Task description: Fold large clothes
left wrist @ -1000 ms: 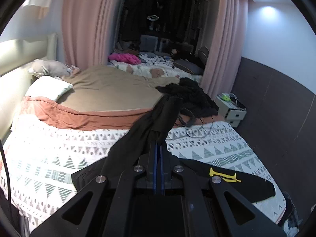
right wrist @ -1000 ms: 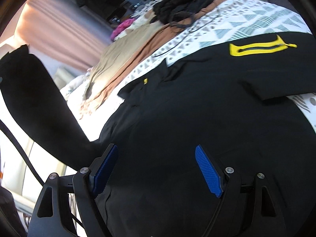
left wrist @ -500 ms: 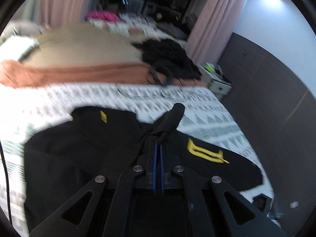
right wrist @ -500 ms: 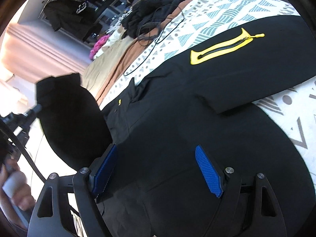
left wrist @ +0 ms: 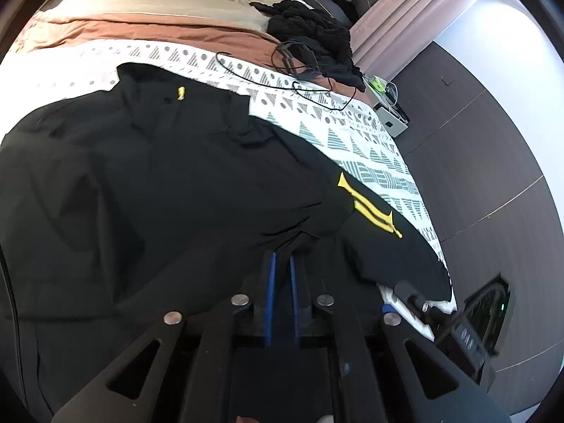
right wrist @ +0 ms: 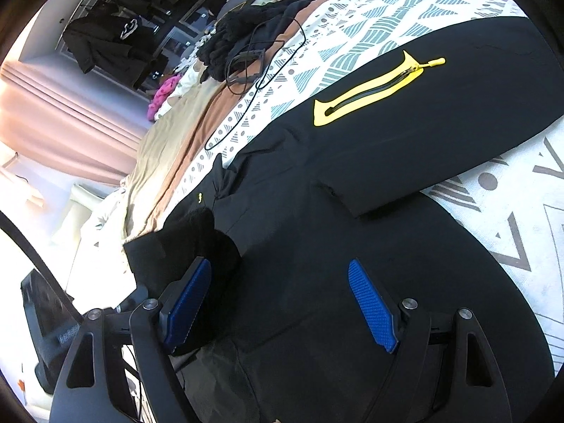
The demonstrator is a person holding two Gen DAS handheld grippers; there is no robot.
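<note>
No readable writing on black jacket [right wrist: 352, 239].

Left tongs [left wrist: 281, 264], low centre of frame, have just been opening slightly; right tongs [right wrist: 282, 296] gape wide.

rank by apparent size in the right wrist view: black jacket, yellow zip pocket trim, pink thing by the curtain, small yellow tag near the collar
1. black jacket
2. yellow zip pocket trim
3. pink thing, though it lies much farther away, so its true size is unsure
4. small yellow tag
</note>
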